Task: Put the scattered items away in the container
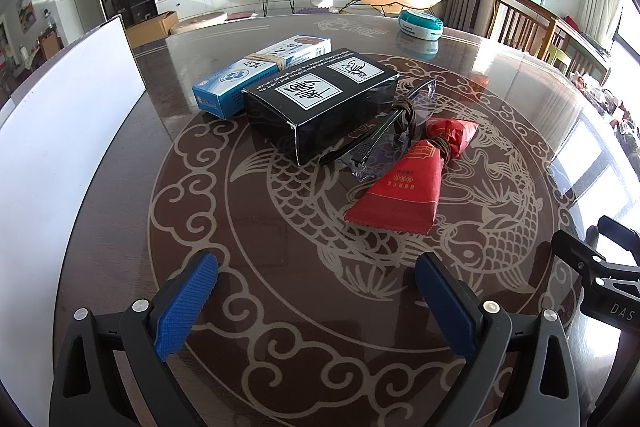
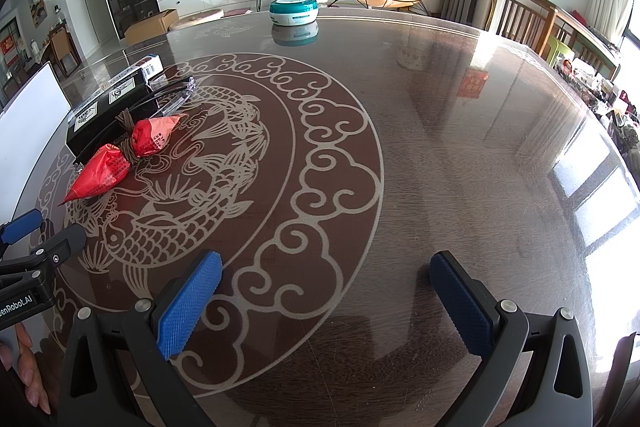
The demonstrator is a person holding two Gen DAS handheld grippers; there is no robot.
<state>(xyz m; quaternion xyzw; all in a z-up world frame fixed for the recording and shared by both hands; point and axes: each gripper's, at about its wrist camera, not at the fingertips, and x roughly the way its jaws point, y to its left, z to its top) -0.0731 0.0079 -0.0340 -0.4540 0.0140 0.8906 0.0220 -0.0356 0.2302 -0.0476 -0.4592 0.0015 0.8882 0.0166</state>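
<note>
In the left wrist view my left gripper (image 1: 316,261) is open and holds nothing, low over the round table. Ahead of it lie a black box (image 1: 320,99), a blue and white box (image 1: 260,75) bound with a rubber band, clear glasses (image 1: 384,131) and a red packet (image 1: 404,187) tied with brown cord. The white container wall (image 1: 60,127) stands at the left. My right gripper (image 2: 326,261) is also open, over bare table. From it the red packet (image 2: 120,155), black box (image 2: 108,111) and glasses (image 2: 176,95) are far to the left.
A teal round tin (image 2: 294,11) sits near the table's far edge. Wooden chairs (image 2: 520,15) stand at the right rim. The left gripper's body (image 2: 32,239) and a person's fingers (image 2: 28,367) show at the lower left. The table (image 2: 440,147) has a glossy patterned top.
</note>
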